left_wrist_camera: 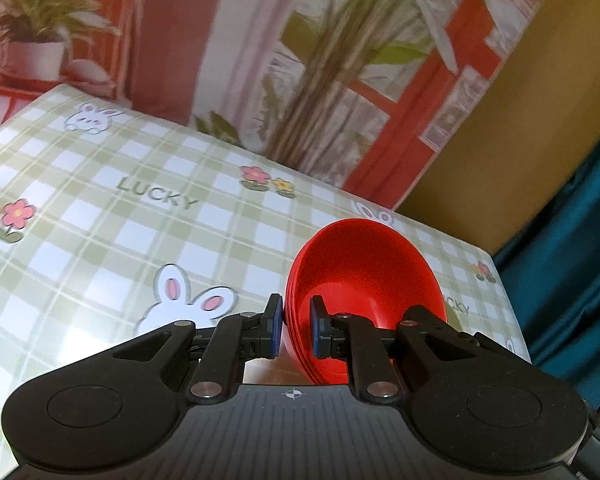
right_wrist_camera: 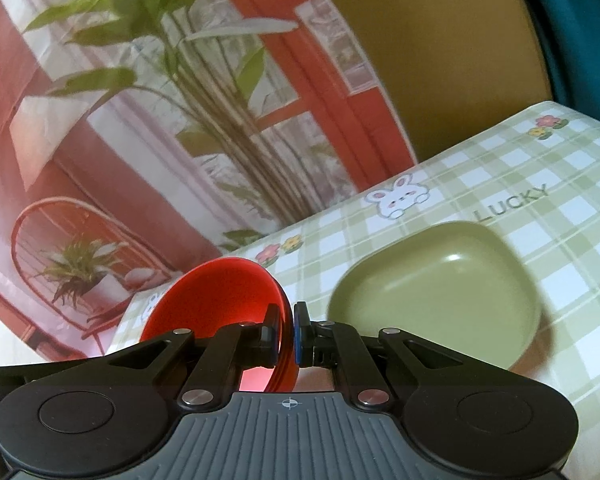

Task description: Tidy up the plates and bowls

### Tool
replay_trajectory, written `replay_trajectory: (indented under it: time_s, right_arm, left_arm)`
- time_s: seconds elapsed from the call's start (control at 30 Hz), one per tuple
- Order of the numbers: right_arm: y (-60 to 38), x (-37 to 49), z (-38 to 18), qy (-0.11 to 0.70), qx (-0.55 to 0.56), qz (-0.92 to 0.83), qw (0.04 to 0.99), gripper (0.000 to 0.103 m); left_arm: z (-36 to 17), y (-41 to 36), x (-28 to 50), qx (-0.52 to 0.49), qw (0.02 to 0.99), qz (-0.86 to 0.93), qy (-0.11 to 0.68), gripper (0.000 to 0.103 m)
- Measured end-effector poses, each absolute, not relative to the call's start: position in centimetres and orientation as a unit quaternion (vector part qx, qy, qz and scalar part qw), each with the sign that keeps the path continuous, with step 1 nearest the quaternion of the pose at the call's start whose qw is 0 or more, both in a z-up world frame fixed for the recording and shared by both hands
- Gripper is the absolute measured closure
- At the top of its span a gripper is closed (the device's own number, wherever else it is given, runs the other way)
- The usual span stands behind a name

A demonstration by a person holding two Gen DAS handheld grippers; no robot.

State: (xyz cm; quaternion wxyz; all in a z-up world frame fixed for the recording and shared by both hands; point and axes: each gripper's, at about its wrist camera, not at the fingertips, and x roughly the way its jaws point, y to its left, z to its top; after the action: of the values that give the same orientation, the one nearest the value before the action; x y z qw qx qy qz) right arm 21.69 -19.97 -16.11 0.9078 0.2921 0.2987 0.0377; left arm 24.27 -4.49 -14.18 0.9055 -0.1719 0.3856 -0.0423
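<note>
Behind everything hangs a printed cloth backdrop (left_wrist_camera: 260,60) with red window frames and green plants on it. Below it is your table (left_wrist_camera: 100,220), covered in a green and white checked cloth with bunnies, flowers and the word LUCKY.

Look at your left tool (left_wrist_camera: 294,326). Its jaws are almost shut, and they pinch the rim of a shiny red round plastic bowl (left_wrist_camera: 364,276). It looks like a few red bowls nested together, because you can see thin stacked edges at the rim. The bowl is tipped up on its side, with its open face turned toward the right of that view, and it seems to be held up off the table.

Now look at your right tool (right_wrist_camera: 286,334). Its jaws are nearly shut too, and they pinch the rim of a red round plastic bowl (right_wrist_camera: 216,304) in the same way. This one is tipped with its open face toward the left.

The big thing for your next move is the soft green dish with rounded corners (right_wrist_camera: 436,292). It sits flat on the table, open side up, and has nothing in it. It lies just to the right of your right tool and a little ahead of it. Your right hand looks like the nearer one to it. If a red bowl is meant to go in the green dish, you would swing right and tip the bowl flat first.
</note>
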Motion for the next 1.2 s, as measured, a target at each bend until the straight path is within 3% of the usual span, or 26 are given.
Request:
replay_trajectory:
  time_s: [0.67, 1.2]
  right_arm:
    - [-28.2, 20.1, -17.6, 0.273, 0.320, -0.047, 0.906, 0.097]
    - [-29.0, 20.7, -19.6, 0.301, 0.327, -0.054, 0.894, 0.096]
  left_arm:
    - [-15.7, -12.4, 27.7, -0.103, 0.896, -0.113, 0.417, 0.093]
    - [-17.3, -12.5, 28.9, -0.105, 0.882, -0.106, 0.446, 0.093]
